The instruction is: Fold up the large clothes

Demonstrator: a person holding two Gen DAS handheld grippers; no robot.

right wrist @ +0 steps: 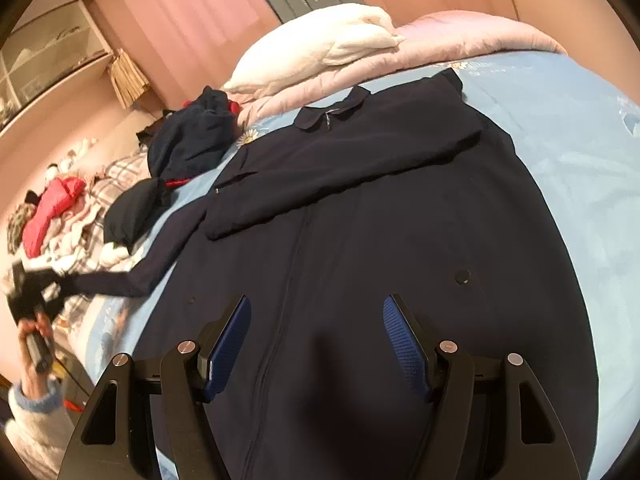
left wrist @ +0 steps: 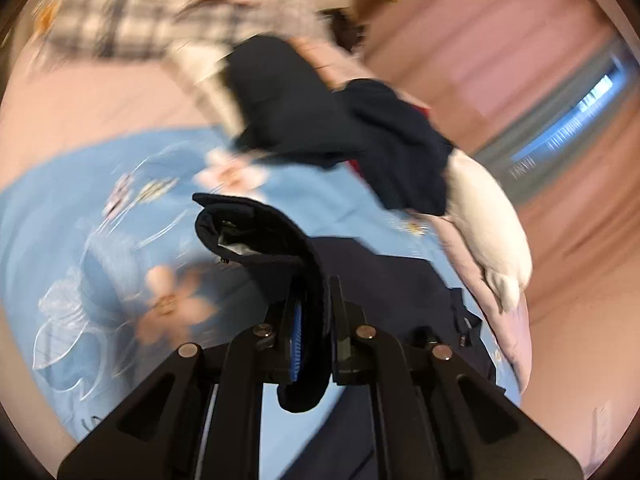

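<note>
We are pinching the sleeve (right wrist: 108,280) in the left gripper (left wrist: 312,320), out left of the coat (right wrist: 360,260); the right gripper (right wrist: 316,344) is hovering wide open, empty, above it.

The coat (right wrist: 360,240) is plain dark navy with black buttons. Beneath it the bedsheet (right wrist: 560,140) is light blue, printed with pale flowers. At twelve o'clock lie a white pillow (right wrist: 320,48) and pink quilt (right wrist: 460,36). At nine o'clock sits a red garment (right wrist: 48,208) on plaid fabric (right wrist: 108,184). The gripper pads (right wrist: 230,344) are blue.

Bedroom: bed (right wrist: 560,128), pillow (right wrist: 320,44), curtains (right wrist: 192,12)
</note>
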